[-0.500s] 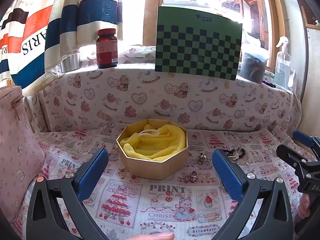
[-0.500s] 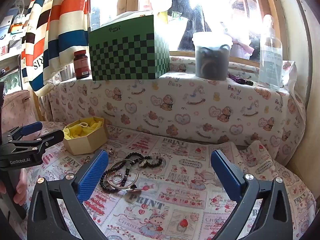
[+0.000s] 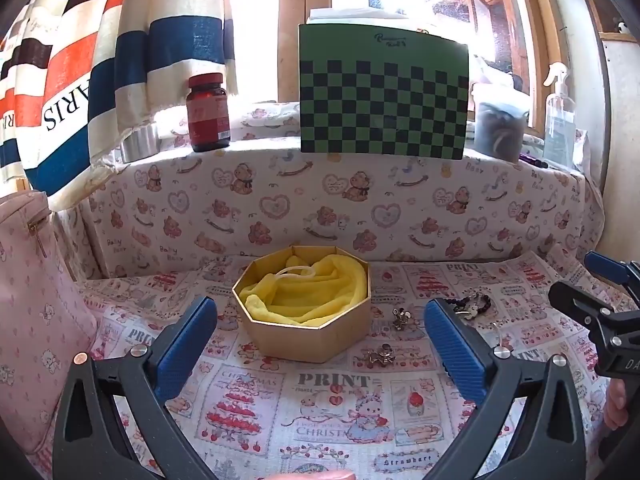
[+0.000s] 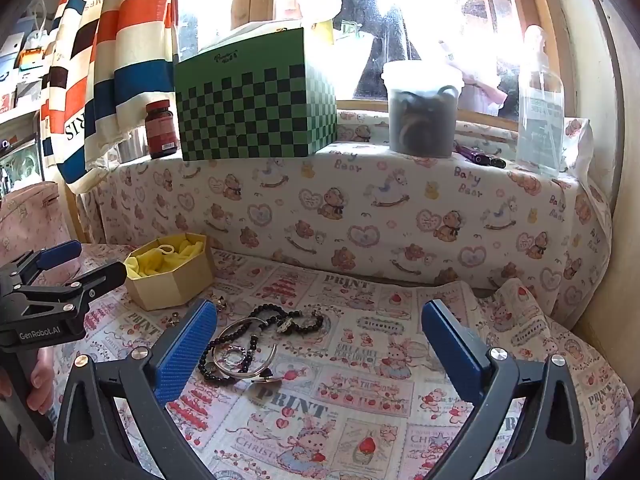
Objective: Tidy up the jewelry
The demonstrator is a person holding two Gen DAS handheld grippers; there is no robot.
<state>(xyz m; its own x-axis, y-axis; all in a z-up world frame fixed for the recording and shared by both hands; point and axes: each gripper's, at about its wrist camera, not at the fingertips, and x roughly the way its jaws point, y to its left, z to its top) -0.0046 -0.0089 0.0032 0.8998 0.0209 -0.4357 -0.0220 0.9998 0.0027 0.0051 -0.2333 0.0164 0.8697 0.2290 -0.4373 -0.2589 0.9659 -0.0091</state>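
An octagonal tan box [image 3: 308, 338] lined with yellow cloth [image 3: 316, 294] holds a pale ring [image 3: 294, 273]. My left gripper [image 3: 320, 344] stands open just before it, nothing between the fingers. Two small metal charms [image 3: 379, 356] [image 3: 401, 317] lie right of the box. A black bead bracelet [image 4: 296, 320], a silver bangle [image 4: 244, 350] and a bead strand [image 4: 224, 354] lie tangled on the printed cloth. My right gripper [image 4: 320, 348] hangs open above them, its left finger [image 4: 186, 354] close to the pile. The same box [image 4: 170, 272] shows at the left of the right wrist view.
A printed cloth [image 3: 332, 408] covers the surface and a padded back wall. On the ledge stand a green checkered box [image 3: 384, 96], a red bottle [image 3: 208, 112], a grey tub [image 4: 424, 108] and a clear spray bottle [image 4: 540, 112]. A pink bag [image 3: 28, 312] stands left. A striped towel [image 3: 120, 60] hangs above.
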